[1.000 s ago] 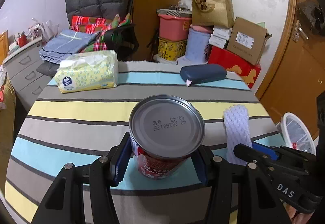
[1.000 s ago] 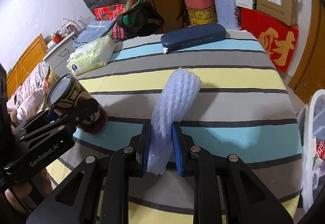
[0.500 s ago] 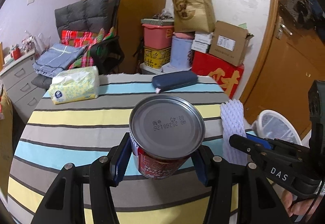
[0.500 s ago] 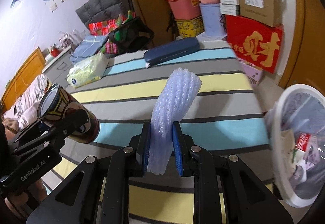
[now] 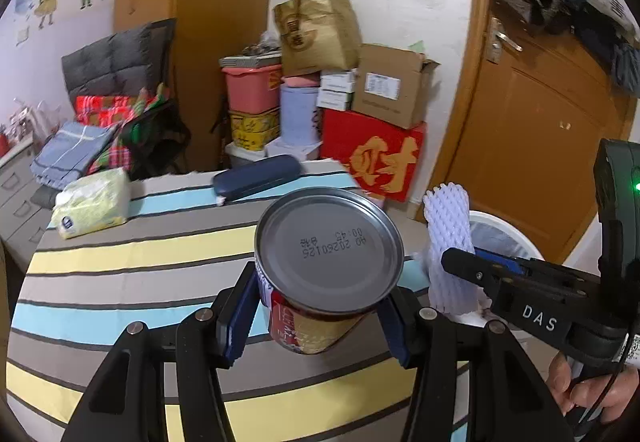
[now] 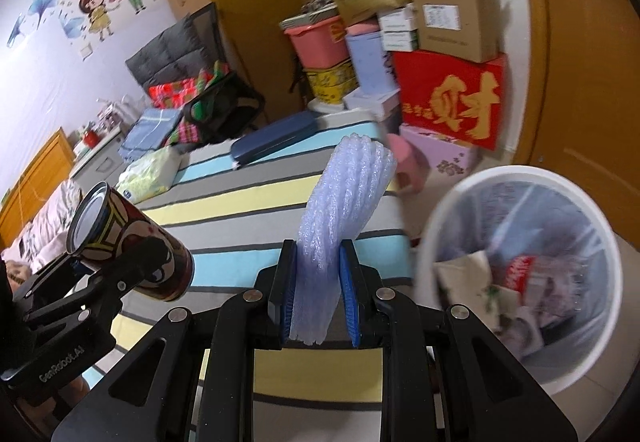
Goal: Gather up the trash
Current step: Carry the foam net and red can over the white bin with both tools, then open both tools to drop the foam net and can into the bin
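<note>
Bin (image 6: 520, 177) contents blurred; bin mostly hidden behind foam net (image 5: 448, 242) in the left view; can (image 5: 328, 250) label partly hidden.

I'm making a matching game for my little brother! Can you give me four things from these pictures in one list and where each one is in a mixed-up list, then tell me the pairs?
Things:
1. tin can
2. white foam net
3. dark blue case
4. trash bin

Places:
A. on the floor beside the table
B. lying on the striped tablecloth
C. clamped in the right gripper
D. clamped in the left gripper

Pairs: 1-D, 2-C, 3-B, 4-A
</note>
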{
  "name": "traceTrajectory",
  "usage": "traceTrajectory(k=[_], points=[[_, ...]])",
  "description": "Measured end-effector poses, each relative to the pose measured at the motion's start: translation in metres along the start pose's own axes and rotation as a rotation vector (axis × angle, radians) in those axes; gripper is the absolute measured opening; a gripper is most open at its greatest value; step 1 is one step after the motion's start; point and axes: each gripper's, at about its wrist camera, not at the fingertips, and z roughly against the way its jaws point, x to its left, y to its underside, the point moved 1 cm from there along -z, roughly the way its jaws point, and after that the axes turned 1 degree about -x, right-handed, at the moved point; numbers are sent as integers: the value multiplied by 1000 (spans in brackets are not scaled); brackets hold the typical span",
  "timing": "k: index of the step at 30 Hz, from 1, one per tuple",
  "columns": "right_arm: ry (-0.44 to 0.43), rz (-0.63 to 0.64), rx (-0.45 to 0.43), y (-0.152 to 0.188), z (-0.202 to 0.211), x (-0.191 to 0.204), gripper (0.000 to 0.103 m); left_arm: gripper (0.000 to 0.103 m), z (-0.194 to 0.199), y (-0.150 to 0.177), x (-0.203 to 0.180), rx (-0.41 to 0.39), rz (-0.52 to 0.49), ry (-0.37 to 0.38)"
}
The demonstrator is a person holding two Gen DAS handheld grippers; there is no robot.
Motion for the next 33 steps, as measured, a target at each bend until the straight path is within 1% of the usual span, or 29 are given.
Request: traceTrajectory(k=[10,15,19,24,27,30,33], points=[[67,-60,-49,1,29,-46,22,55,-7,-5,-69,2,-59,91],[103,-91,-47,4,39,-75,22,55,-18,-4,-103,23,-84,136],[145,-125,-36,8,45,-100,22,55,-32,-1,-132,54,-103,179],[178,-140,1,14,42,-121,22,55,-49,7,-161,94,-124,220],[191,-142,24,17,39,-133,22,55,-61,12,-173,119,-136,226],[209,-121,57,19,35,-141,22,55,-71,14,-179,141,-134,238],[240,-69,86,21,29,-143,23,55,-82,18,-184,164,-133,238]])
